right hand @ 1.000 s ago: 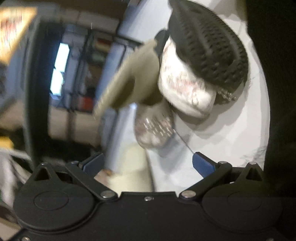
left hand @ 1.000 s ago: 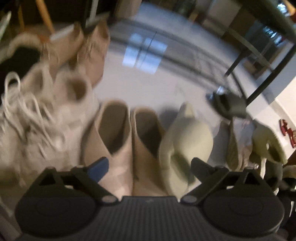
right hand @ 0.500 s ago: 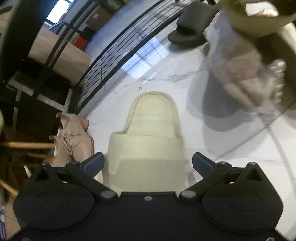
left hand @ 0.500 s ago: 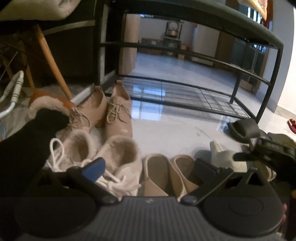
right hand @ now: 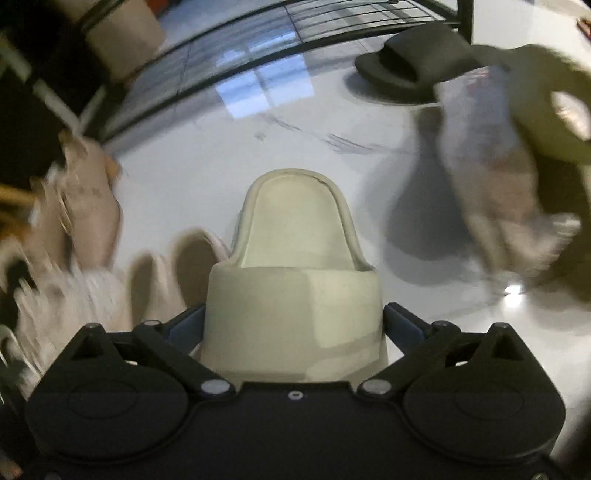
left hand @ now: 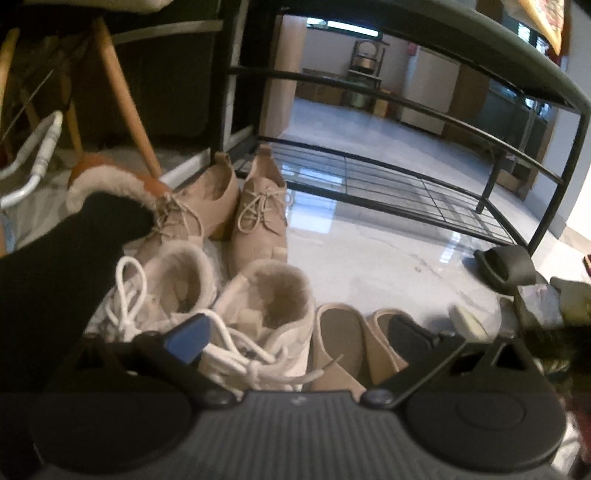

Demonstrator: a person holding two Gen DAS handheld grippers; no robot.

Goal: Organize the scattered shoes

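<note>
Glossy floor [right hand: 207,155], blurred shoes, right fingers [right hand: 400,319] clasp cream slipper [right hand: 295,266], left fingers [left hand: 186,338] spread, empty

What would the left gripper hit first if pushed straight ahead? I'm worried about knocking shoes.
Probably the white fur-lined lace-up sneaker lying between the left gripper fingers; its laces already cross that gap. Depth is unclear, so the beige slip-on shoe beside it might touch too.

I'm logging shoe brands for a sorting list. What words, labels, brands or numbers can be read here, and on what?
None can be read.
Yellow hanging at the left view's top right: red printing, too blurred and cropped.
Cream slide between the right gripper's fingers: no marking visible.
White lace-up boots and tan lace-up shoes: no label visible.
</note>
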